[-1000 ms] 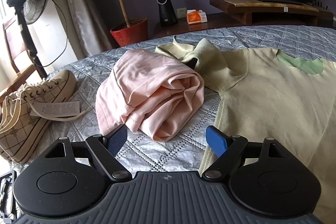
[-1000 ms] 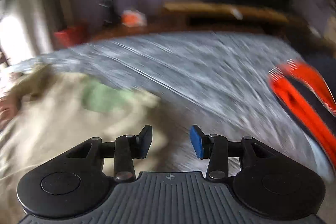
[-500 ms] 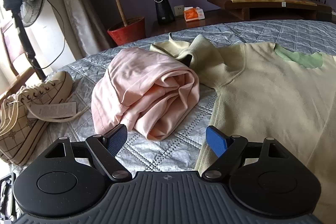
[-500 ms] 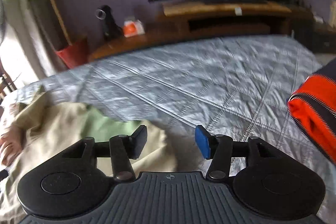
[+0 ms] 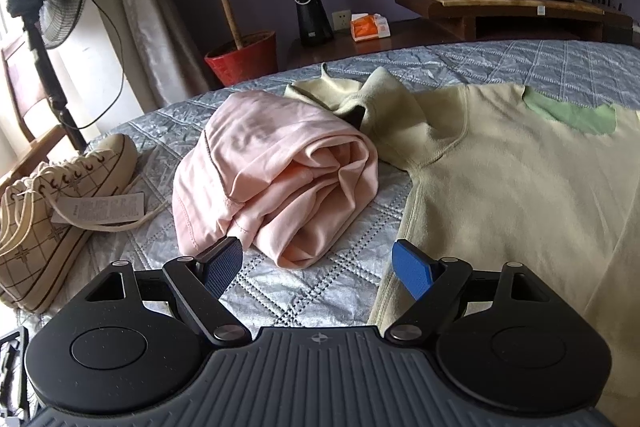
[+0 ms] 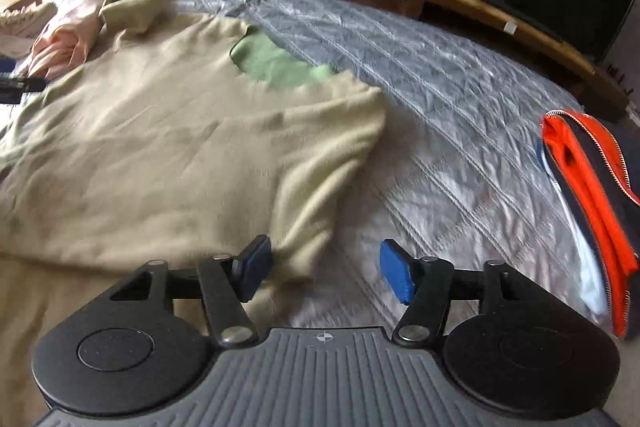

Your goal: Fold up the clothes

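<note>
A bed [image 5: 520, 63] with a grey quilted cover fills both views. Spread flat across it lies the pale yellow sweatshirt [image 5: 520, 195], its green-lined neck opening turned toward the far edge and one sleeve bunched up beside the collar. Just beside that sleeve, touching it, sits the pink garment [image 5: 276, 171], loosely rolled into a bundle. At the right side of the bed lies an orange and navy jacket [image 6: 588, 195] (its zipper edge shows), well apart from the sweatshirt. A cream checked sneaker [image 5: 52, 211] with a paper tag rests on the bed's left edge, near the pink bundle. The left gripper [image 5: 318, 269] hovers low over the quilt between the pink garment and the sweatshirt's side, jaws wide apart and holding nothing. The right gripper [image 6: 326, 273] hangs over the sweatshirt's right edge, jaws apart, empty.
</note>
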### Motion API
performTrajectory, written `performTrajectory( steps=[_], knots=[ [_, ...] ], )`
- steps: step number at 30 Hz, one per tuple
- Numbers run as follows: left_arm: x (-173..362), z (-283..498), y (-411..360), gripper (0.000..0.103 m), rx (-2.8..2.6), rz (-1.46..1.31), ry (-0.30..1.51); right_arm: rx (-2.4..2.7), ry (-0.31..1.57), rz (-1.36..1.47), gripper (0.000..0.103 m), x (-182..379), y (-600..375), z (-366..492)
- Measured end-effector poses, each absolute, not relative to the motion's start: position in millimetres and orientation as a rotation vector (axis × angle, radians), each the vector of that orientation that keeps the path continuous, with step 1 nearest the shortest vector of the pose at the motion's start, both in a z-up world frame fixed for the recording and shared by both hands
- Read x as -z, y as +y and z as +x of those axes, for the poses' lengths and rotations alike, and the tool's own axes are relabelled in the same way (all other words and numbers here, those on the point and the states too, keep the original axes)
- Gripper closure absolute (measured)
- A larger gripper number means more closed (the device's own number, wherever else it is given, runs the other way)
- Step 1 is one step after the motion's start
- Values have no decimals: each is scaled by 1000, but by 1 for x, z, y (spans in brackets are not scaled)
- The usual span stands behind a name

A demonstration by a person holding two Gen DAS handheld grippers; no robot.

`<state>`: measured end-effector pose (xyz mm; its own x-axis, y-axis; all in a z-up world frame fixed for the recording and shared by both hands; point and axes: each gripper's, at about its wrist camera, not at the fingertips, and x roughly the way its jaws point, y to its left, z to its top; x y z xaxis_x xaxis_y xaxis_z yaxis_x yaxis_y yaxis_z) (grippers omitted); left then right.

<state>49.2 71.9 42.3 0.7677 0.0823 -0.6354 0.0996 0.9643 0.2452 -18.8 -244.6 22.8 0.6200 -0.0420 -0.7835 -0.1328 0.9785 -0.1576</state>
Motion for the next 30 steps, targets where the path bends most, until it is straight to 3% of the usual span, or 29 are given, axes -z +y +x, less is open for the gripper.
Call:
performTrajectory(
  steps=[3, 6, 8, 10, 14, 20, 24, 30],
  knots=[
    [-41, 48, 69, 17, 15, 294, 700, -21, 847, -215, 36, -39, -247, -11],
    [-42, 49, 71, 17, 4, 283, 700, -9, 831, -239, 13, -43, -248, 18],
    [-42, 50, 72, 17, -1, 277, 699, -13, 879, -262, 14, -32, -251, 31],
    [-42, 50, 73, 17, 0, 277, 697, -24, 954, -275, 22, -18, -254, 40],
    [-45, 51, 77, 17, -2, 263, 692, -27, 977, -314, 21, -19, -256, 20],
    [-48, 48, 77, 17, 0, 257, 682, -54, 960, -447, 18, -18, -239, 15],
    [-47, 47, 76, 17, -1, 263, 683, -72, 946, -536, 6, -18, -228, 12],
    [-48, 49, 83, 17, -10, 243, 686, -92, 928, -632, 7, -15, -220, -14]
  ],
)
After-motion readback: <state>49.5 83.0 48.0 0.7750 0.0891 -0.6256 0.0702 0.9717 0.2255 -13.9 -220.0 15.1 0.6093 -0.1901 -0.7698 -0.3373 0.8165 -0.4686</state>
